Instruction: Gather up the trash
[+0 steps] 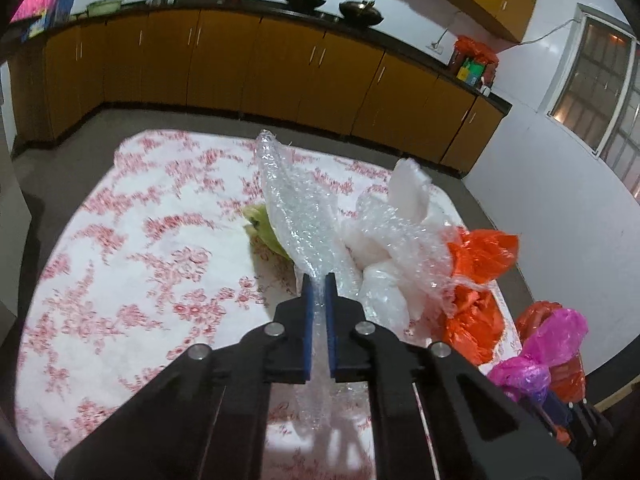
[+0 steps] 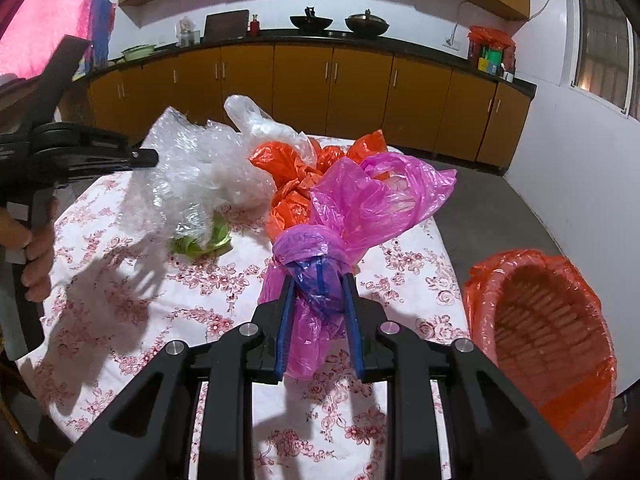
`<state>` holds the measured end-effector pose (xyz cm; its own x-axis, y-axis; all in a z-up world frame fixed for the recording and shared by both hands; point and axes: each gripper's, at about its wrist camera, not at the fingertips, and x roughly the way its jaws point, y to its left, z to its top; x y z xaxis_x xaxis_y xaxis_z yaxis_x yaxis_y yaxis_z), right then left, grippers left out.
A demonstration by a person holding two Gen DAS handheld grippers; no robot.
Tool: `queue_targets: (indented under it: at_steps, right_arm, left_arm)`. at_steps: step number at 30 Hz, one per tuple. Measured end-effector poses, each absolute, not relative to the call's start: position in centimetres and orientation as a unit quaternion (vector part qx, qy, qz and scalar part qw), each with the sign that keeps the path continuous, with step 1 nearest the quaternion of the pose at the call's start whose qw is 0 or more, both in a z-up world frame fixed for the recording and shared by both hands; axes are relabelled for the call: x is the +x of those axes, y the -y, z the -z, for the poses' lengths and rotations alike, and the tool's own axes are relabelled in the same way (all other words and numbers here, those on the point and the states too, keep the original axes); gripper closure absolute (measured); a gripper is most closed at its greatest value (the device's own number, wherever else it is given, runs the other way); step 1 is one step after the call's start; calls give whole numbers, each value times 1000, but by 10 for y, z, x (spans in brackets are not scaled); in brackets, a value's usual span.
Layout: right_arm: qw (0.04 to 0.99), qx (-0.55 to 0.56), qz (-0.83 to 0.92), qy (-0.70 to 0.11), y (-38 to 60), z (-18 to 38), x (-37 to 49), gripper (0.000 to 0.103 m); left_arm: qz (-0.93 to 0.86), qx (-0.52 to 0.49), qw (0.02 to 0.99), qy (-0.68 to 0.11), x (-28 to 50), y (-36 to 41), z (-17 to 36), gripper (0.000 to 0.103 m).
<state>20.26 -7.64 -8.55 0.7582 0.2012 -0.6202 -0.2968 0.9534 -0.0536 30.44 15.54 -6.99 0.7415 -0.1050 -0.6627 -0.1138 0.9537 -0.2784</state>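
My left gripper is shut on a sheet of clear bubble wrap and holds it above the table. In the right wrist view the left gripper comes in from the left with the bubble wrap hanging from it. My right gripper is shut on a knotted pink plastic bag, lifted over the table; it also shows in the left wrist view. An orange plastic bag and a white plastic bag lie on the table. A green scrap lies under the bubble wrap.
A round table with a red-flowered white cloth holds the trash. An orange-lined bin stands at the table's right edge. Yellow kitchen cabinets with a dark counter run along the back wall.
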Motion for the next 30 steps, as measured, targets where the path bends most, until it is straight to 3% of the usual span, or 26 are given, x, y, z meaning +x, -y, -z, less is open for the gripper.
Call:
queue_targets:
  at_steps: [19, 30]
  right_arm:
    - [948, -61, -126, -284, 96, 52, 171, 79]
    - [958, -50, -90, -268, 130, 34, 161, 79]
  left_arm:
    - [-12, -143, 941, -306, 232, -167, 10, 96]
    - [41, -127, 946, -296, 209, -125, -9, 96]
